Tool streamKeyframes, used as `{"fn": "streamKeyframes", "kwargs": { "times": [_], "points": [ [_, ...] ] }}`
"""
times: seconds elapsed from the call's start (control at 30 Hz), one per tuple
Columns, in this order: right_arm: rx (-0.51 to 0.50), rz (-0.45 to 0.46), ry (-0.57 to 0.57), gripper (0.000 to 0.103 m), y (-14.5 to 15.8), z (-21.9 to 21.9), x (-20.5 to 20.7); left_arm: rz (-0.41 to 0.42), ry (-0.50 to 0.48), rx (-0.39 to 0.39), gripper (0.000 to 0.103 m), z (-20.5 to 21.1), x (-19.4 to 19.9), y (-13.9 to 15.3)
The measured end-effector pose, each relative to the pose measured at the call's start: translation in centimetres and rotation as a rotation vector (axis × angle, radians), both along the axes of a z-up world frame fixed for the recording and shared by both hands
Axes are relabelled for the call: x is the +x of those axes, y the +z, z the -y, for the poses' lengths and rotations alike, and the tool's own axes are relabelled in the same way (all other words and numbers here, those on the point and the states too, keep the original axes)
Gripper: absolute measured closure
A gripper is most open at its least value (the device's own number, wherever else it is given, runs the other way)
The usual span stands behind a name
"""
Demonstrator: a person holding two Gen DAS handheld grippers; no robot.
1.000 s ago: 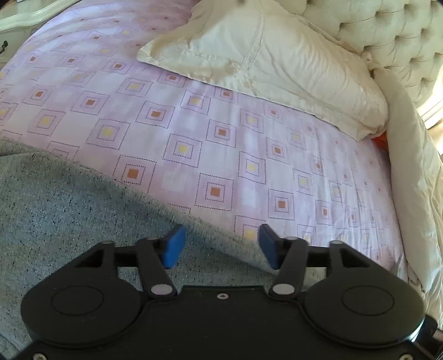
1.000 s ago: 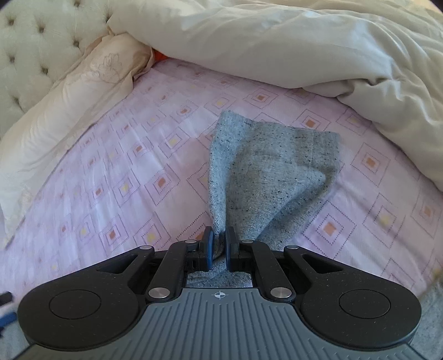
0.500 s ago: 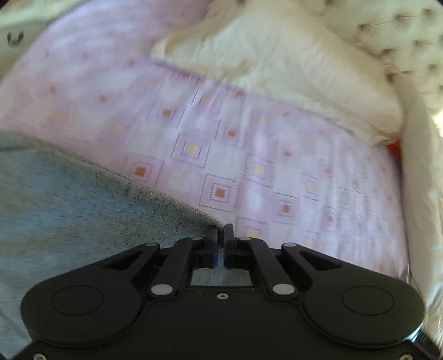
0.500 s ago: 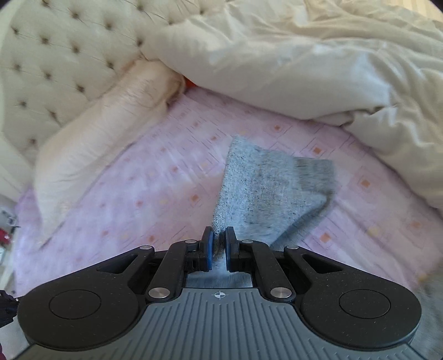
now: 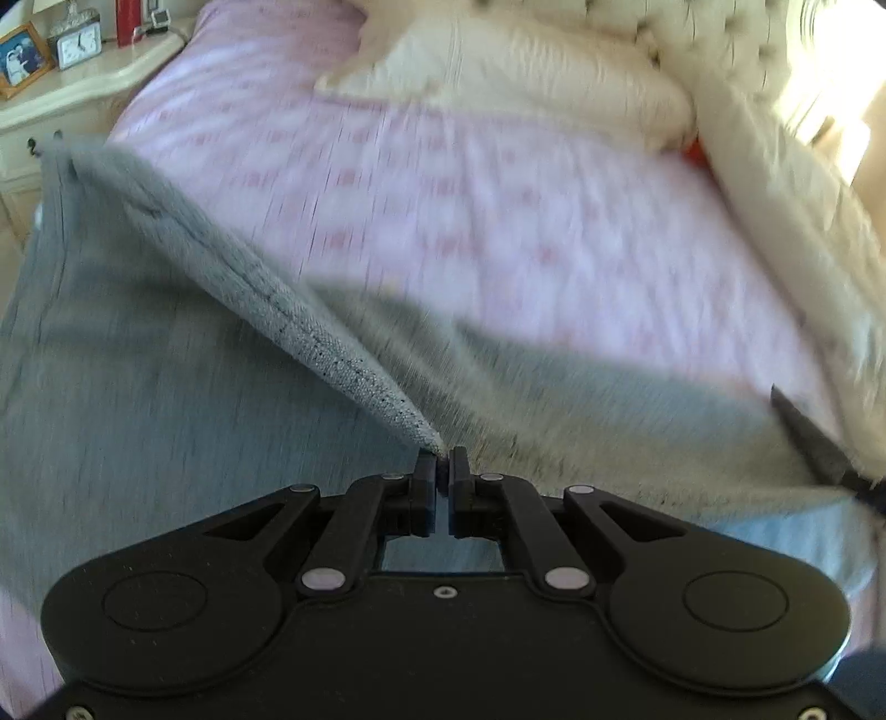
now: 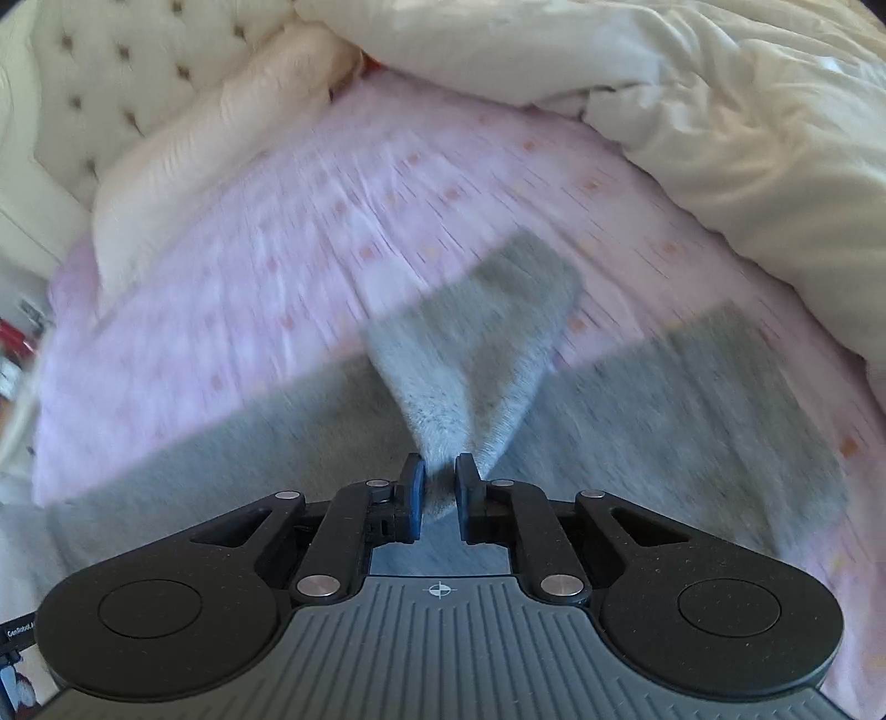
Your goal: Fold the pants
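Grey knit pants (image 5: 138, 399) lie on a pink patterned bed sheet (image 5: 443, 183). My left gripper (image 5: 442, 471) is shut on a lifted edge of the pants, and a taut ridge of fabric runs from it up to the left. My right gripper (image 6: 439, 479) is shut on another bunched edge of the pants (image 6: 476, 343), raised above the rest of the cloth (image 6: 692, 399) that lies on the sheet (image 6: 277, 249). The right gripper's dark tip also shows at the right edge of the left wrist view (image 5: 819, 448). Both views are motion-blurred.
A cream pillow (image 5: 526, 72) and tufted headboard (image 5: 720, 33) lie at the far end. A bunched white duvet (image 6: 692, 99) fills the right side. A nightstand (image 5: 66, 83) with a clock and photo frame stands at the bed's left.
My left gripper has closed on the pants edge and lifted it. Both grippers have risen and pulled back with the fabric, so more of the pants shows below them.
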State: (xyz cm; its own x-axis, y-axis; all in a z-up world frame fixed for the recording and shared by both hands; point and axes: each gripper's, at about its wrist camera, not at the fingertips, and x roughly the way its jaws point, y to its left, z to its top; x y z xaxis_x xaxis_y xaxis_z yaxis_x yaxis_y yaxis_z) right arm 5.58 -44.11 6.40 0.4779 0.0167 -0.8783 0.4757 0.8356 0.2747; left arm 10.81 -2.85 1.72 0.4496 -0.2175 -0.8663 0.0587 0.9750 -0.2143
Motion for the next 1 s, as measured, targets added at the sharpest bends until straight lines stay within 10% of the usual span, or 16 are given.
{"fn": "streamKeyframes", "kwargs": {
  "times": [0.2,0.63,0.7,0.77,1.0],
  "points": [
    [-0.136,0.043,0.121,0.065,2.8,-1.5,1.1,-0.109,0.025,-0.008,0.097,-0.9,-1.9,-4.4],
    [-0.397,-0.16,0.403,0.065,-3.8,-6.6,11.3,-0.072,-0.012,0.001,0.092,-0.8,-1.5,-4.7],
    [-0.441,-0.2,0.395,0.07,-4.8,-6.5,11.6,-0.077,-0.004,-0.012,0.088,-1.0,-1.7,-4.8],
    [-0.44,-0.174,0.356,0.096,-4.3,-5.8,11.2,-0.081,-0.003,-0.025,0.085,-1.7,-2.1,-4.9],
    [-0.322,0.13,0.027,0.096,5.5,0.4,2.7,-0.105,0.015,-0.065,0.072,-1.8,-1.8,-5.0]
  ]
}}
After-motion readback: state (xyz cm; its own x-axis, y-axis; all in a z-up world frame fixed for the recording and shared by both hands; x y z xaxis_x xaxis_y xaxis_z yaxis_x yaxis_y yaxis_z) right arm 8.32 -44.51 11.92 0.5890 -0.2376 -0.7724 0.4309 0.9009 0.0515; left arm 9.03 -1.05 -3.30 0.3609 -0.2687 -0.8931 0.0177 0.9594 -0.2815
